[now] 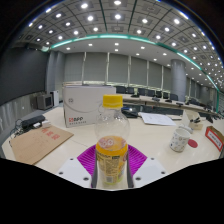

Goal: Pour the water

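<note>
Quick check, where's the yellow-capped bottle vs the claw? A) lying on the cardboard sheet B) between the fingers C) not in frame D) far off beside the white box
B: the bottle stands upright between the claw fingers, their pink pads at either side of its base; whether they press on it cannot be told.
</note>
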`<action>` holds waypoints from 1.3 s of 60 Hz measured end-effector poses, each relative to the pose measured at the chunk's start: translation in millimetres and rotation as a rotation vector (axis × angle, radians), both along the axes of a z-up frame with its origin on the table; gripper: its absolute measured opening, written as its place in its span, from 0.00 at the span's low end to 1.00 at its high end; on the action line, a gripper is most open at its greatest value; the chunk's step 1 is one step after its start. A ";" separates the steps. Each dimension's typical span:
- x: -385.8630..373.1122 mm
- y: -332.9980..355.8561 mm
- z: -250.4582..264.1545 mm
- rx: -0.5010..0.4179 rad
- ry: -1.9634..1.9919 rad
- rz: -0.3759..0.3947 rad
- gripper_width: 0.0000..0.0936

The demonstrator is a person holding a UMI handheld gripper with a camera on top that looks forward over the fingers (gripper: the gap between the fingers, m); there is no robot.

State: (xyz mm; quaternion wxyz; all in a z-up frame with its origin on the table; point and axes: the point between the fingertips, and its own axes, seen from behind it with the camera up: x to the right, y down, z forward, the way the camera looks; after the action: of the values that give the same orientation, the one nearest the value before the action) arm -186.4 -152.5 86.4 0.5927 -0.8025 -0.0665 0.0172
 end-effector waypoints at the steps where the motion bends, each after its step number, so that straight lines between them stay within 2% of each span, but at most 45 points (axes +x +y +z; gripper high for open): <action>1: -1.0 0.5 1.8 -0.001 0.001 0.005 0.44; 13: -11.5 11.1 57.6 -0.004 0.256 0.041 0.42; 30: 55.0 60.3 159.9 -0.012 1.159 0.018 0.42; 38: 107.6 84.3 165.5 -0.045 1.515 -0.029 0.42; 46: 152.4 120.7 142.3 -0.077 1.828 -0.053 0.42; 49: 165.1 125.3 139.7 -0.086 1.977 -0.035 0.42; 55: 185.5 136.9 116.9 -0.131 2.160 -0.084 0.42; 63: 189.2 141.7 91.9 -0.207 2.189 -0.126 0.42; 67: 182.0 123.5 89.7 -0.247 2.168 -0.116 0.42; 68: 183.9 140.9 87.5 -0.254 2.149 -0.116 0.42; 72: 178.9 139.6 90.7 -0.275 2.062 -0.102 0.42; 75: 178.1 119.8 98.9 -0.280 1.972 -0.083 0.42; 78: 182.6 133.9 103.5 -0.261 1.833 -0.062 0.42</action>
State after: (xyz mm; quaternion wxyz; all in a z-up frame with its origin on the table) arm -3.8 -18.6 189.9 0.3186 -0.5371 0.4523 0.6368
